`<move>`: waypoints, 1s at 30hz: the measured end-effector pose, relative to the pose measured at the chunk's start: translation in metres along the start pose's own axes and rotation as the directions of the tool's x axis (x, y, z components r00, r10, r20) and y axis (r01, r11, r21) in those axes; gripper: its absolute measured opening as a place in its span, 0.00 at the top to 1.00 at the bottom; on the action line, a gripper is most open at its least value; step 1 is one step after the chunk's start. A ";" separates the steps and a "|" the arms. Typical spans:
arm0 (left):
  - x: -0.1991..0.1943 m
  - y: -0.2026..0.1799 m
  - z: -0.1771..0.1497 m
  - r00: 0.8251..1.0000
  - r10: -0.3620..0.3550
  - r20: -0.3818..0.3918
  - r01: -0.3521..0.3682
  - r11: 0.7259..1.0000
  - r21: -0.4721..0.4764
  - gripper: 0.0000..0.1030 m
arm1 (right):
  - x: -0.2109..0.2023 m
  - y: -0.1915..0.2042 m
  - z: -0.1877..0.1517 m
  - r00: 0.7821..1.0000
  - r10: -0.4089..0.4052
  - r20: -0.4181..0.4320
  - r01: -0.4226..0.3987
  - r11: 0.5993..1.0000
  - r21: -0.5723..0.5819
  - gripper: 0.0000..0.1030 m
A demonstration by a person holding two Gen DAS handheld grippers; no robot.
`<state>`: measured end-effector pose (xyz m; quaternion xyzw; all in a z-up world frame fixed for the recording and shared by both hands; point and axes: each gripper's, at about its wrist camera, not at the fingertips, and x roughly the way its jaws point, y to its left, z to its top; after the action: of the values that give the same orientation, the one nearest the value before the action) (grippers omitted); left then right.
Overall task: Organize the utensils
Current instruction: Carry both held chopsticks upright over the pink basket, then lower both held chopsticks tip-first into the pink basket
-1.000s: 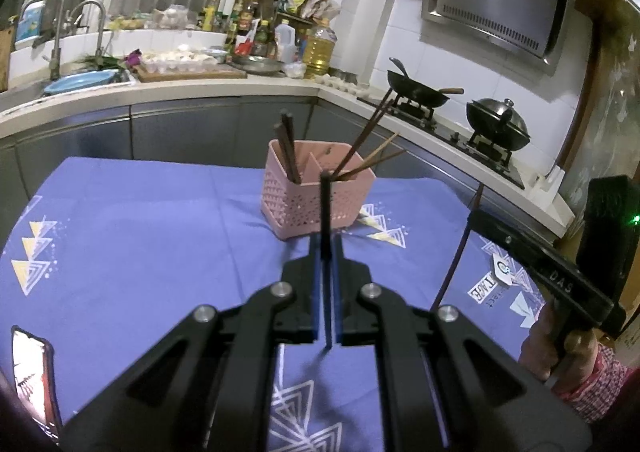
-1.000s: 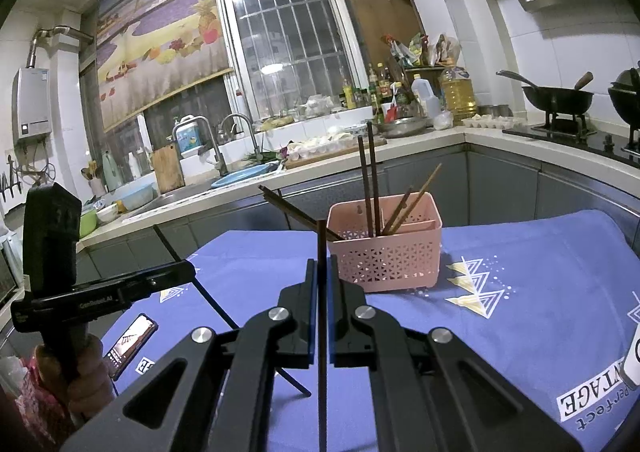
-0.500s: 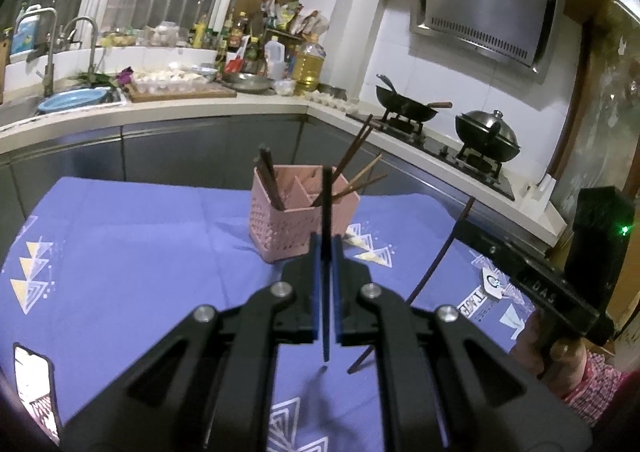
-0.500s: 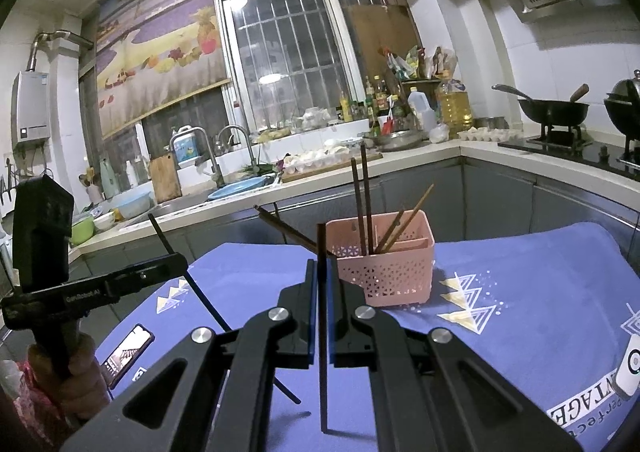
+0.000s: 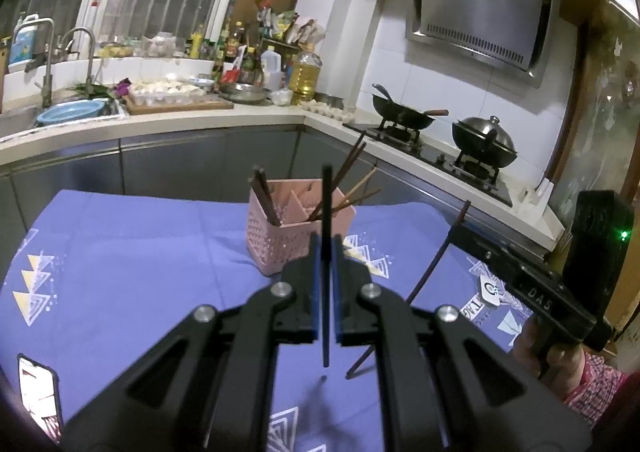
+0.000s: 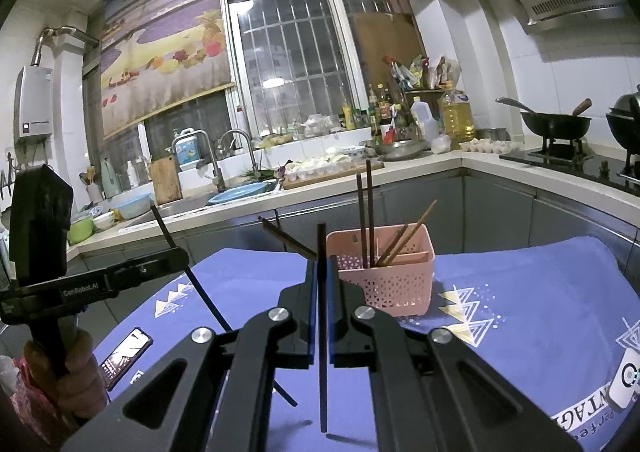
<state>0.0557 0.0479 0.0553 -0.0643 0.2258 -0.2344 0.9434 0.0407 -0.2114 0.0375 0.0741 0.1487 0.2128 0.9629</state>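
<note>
A pink perforated basket (image 5: 280, 248) (image 6: 394, 284) with dividers stands on the blue tablecloth (image 5: 132, 252) and holds several chopsticks. My left gripper (image 5: 326, 252) is shut on a dark chopstick (image 5: 326, 211), held upright above the cloth, just in front of the basket. My right gripper (image 6: 321, 276) is shut on another dark chopstick (image 6: 321, 248), also upright, to the left of the basket. Each gripper shows in the other's view, the right one (image 5: 456, 228) and the left one (image 6: 186, 258), each with its chopstick slanting down.
A phone (image 6: 126, 356) (image 5: 38, 388) lies on the cloth near its left edge. A white tag (image 6: 630, 380) lies at the right. Behind the table runs a counter with a sink (image 5: 76, 111), bottles, and a stove with a wok (image 5: 400, 117) and a pot (image 5: 486, 143).
Both grippers have risen, lifting their chopsticks so the lower tips hang above the cloth. The basket appears lower and nearer the left gripper in its view.
</note>
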 end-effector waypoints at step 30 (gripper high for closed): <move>0.044 -0.009 0.143 0.975 0.069 0.210 -0.083 0.995 0.058 0.96 | 0.061 0.009 0.118 0.975 -0.038 0.221 0.060 0.994 -0.093 0.96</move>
<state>0.1514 0.0212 0.1669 -0.0481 0.1206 -0.1974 0.9717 0.1271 -0.1860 0.1354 0.0456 0.0329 0.1865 0.9808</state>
